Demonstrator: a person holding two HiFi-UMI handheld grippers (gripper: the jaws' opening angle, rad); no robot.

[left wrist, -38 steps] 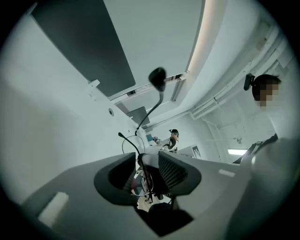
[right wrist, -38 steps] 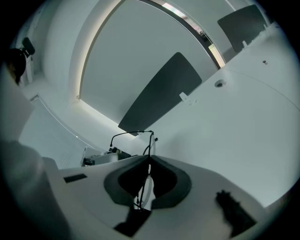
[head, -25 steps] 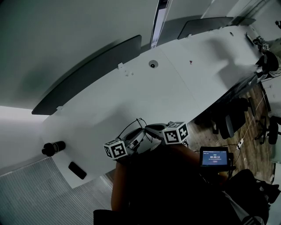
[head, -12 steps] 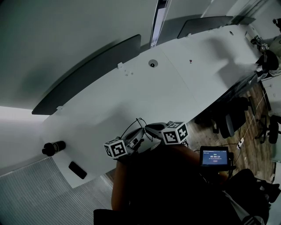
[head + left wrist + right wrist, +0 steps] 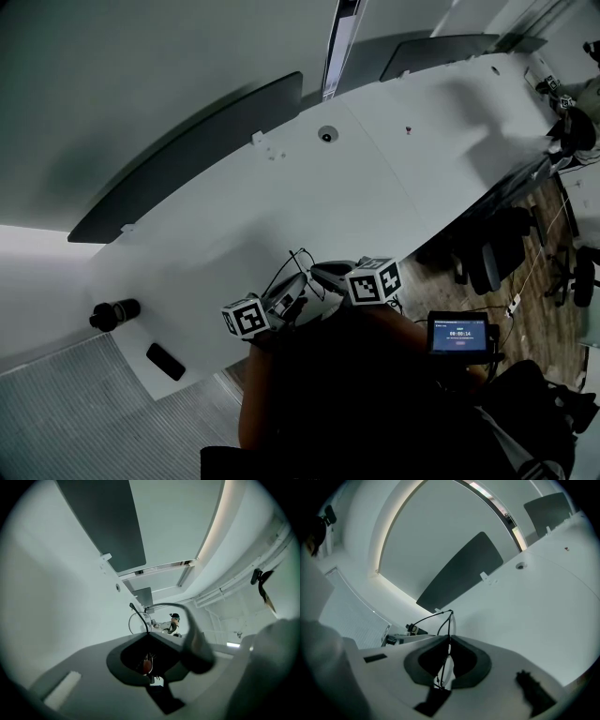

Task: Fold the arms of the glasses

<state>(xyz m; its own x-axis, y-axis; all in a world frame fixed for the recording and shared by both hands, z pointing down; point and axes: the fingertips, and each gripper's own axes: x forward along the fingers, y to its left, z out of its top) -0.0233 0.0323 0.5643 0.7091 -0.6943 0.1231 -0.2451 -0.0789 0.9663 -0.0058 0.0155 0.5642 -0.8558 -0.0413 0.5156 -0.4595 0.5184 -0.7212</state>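
Observation:
The thin black wire-framed glasses are held just over the white table's near edge, between my two grippers. My left gripper reaches in from the lower left; in the left gripper view its jaws are shut on the glasses, with a round lens and a curved arm sticking out past them. My right gripper comes in from the right. Its jaws are shut on the frame of the glasses, whose wire rises above the tips.
A black cylinder and a flat black device lie at the table's left end. A round cable port sits mid-table, with dark panels behind. A small lit screen is at my right, office chairs beyond the table's edge.
The left gripper's jaws have closed onto the glasses, and the wire frame has shifted slightly between the grippers. Both hands stay where they were.

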